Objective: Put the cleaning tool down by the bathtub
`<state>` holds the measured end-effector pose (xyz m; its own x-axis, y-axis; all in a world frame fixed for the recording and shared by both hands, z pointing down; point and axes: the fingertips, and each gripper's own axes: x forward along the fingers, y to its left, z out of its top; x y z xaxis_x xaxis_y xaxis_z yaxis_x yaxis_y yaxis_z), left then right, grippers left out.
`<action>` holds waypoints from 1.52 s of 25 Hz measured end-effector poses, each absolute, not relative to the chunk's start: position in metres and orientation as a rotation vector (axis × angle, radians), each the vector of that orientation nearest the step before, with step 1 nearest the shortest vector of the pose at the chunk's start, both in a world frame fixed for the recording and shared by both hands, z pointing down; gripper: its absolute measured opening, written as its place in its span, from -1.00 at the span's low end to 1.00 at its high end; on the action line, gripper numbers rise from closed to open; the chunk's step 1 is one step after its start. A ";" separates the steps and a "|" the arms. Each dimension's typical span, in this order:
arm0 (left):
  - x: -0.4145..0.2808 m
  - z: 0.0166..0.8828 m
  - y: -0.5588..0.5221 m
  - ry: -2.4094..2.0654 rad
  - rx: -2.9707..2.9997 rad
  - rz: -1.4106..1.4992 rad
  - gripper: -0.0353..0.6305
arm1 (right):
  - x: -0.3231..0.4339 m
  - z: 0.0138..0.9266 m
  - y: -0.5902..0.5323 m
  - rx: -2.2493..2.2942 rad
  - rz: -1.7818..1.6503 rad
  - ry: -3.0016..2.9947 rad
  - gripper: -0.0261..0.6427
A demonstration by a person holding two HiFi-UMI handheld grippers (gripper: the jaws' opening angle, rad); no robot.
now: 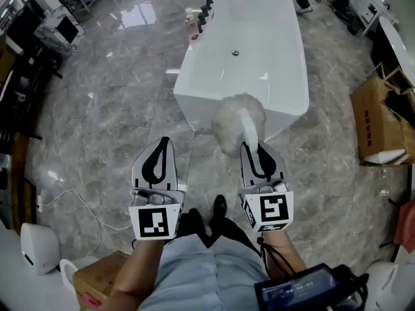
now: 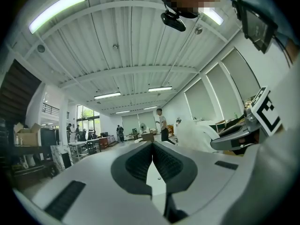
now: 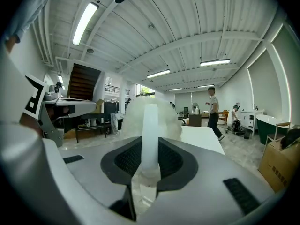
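In the head view a white bathtub (image 1: 243, 50) stands on the marble floor ahead of me. My right gripper (image 1: 255, 149) is shut on the white handle (image 1: 248, 129) of a fluffy cream cleaning tool (image 1: 235, 123). Its head hangs in front of the tub's near end, above the floor. The right gripper view shows the handle (image 3: 150, 130) pinched between the pads, with the fluffy head (image 3: 151, 112) beyond and the tub's rim (image 3: 201, 137) behind. My left gripper (image 1: 162, 146) is level with the right one, to its left. Its jaws (image 2: 152, 146) are shut on nothing.
A black faucet (image 1: 209, 2) and bottles (image 1: 192, 26) sit at the tub's far left corner. Cardboard boxes (image 1: 379, 118) stand to the right. A white cable (image 1: 74, 203) and a white device (image 1: 37, 246) lie at the left. My shoes (image 1: 219, 207) are under the grippers.
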<state>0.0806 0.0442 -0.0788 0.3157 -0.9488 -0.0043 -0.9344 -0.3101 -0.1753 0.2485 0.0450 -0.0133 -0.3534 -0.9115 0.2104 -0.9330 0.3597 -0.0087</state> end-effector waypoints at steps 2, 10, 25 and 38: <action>0.080 -0.082 0.037 1.762 -2.408 -0.142 -0.85 | 0.246 -0.016 0.034 1.646 0.169 -2.468 -0.65; 0.062 -0.081 0.011 1.840 -2.357 -0.110 -0.85 | 0.233 -0.022 -0.005 1.588 0.113 -2.497 -0.65; -0.002 -0.051 -0.067 1.904 -2.399 -0.095 -0.85 | 0.167 0.005 -0.077 1.459 0.110 -2.472 -0.65; -0.082 0.034 -0.145 2.009 -2.451 -0.201 -0.85 | 0.104 0.095 -0.146 1.296 0.207 -2.401 -0.65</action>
<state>-0.0820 -0.1447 0.0338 0.1919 -0.9741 0.1195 -0.9785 -0.1993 -0.0537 0.1039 -0.1463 0.0955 -0.4885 -0.7676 0.4149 -0.8272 0.5587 0.0597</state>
